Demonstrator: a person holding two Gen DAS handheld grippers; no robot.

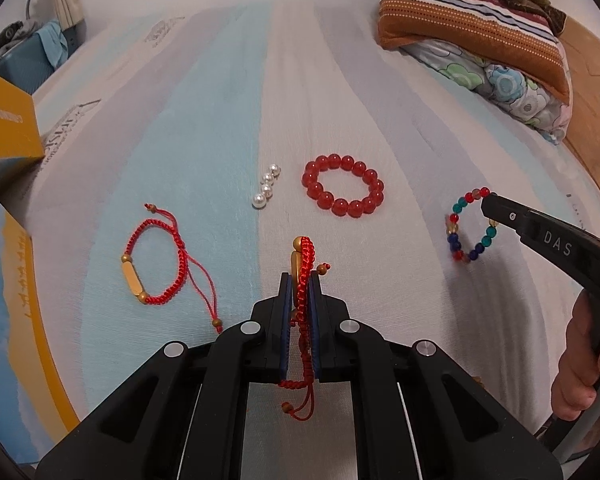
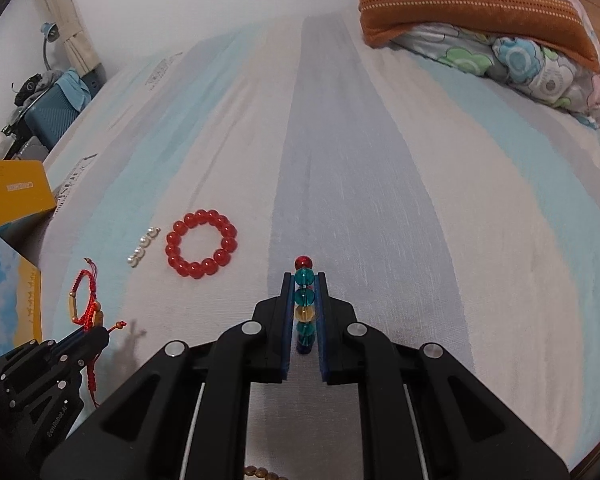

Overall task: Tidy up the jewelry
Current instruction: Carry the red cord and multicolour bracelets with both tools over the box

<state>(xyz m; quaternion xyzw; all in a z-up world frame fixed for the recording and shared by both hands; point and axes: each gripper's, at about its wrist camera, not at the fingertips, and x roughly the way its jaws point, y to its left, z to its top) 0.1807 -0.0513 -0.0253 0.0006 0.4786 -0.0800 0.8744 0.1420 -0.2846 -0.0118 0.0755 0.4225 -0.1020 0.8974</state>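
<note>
My left gripper [image 1: 301, 280] is shut on a red braided cord bracelet with a gold bar [image 1: 302, 256], held edge-on above the bed; it also shows in the right wrist view [image 2: 88, 308]. My right gripper [image 2: 304, 280] is shut on a multicoloured bead bracelet [image 2: 303, 298], which hangs from its tip in the left wrist view [image 1: 466, 228]. On the sheet lie a second red cord bracelet [image 1: 156, 260], a red bead bracelet [image 1: 343, 186] and a short row of white pearls [image 1: 266, 186].
The striped bed sheet [image 1: 220, 100] spans the view. A folded blanket and floral pillow [image 1: 480, 32] lie at the far right. A yellow box [image 1: 4, 128] and a blue-and-yellow box [image 1: 12, 320] stand at the left edge. A brown bead strand [image 2: 260, 472] shows at the bottom.
</note>
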